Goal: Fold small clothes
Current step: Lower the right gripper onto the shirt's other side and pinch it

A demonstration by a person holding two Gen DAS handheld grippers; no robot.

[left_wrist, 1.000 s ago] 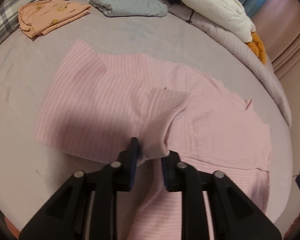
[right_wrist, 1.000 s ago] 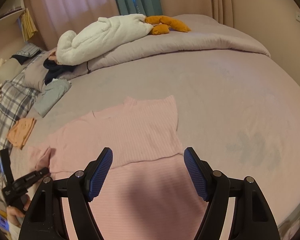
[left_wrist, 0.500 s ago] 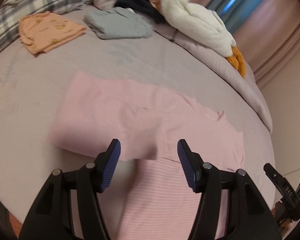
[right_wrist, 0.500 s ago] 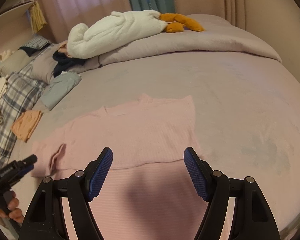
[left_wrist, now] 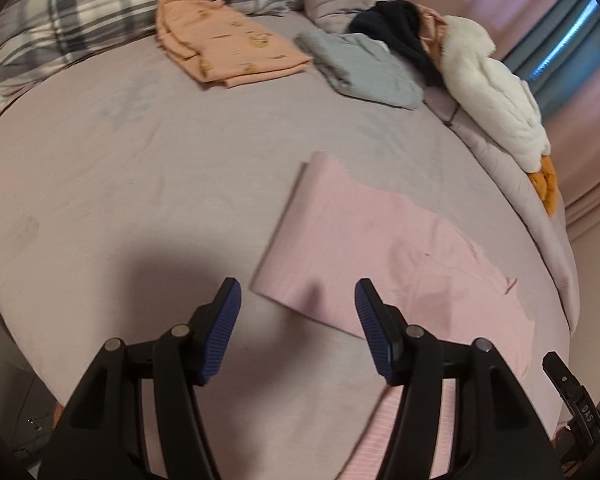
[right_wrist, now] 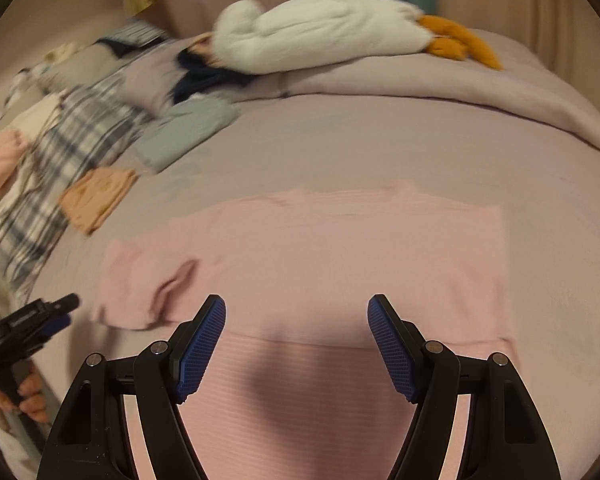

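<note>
A pink striped top (left_wrist: 380, 248) (right_wrist: 320, 248) lies flat on the mauve bed sheet (left_wrist: 140, 168), its upper half folded over the lower. One sleeve (right_wrist: 172, 284) is tucked inward on its left side in the right wrist view. My left gripper (left_wrist: 296, 296) hovers open over the garment's near left corner with nothing between its fingers. It also shows in the right wrist view as the left gripper (right_wrist: 40, 316), held by a hand (right_wrist: 28, 400). My right gripper (right_wrist: 297, 312) hangs open above the fold line, empty.
Folded peach clothes (left_wrist: 228, 48) (right_wrist: 100, 196) and a folded grey-blue piece (left_wrist: 364, 68) (right_wrist: 188, 132) lie at the far side. A white plush duck (left_wrist: 492, 92) (right_wrist: 320, 28), a dark garment (left_wrist: 400, 28), a plaid pillow (left_wrist: 100, 4) and a bunched duvet (right_wrist: 460, 92) sit behind.
My left gripper let go of the pink fabric it was pinching, opened, and drew back toward the garment's left corner. The right gripper stayed open and swung sideways over the top.
</note>
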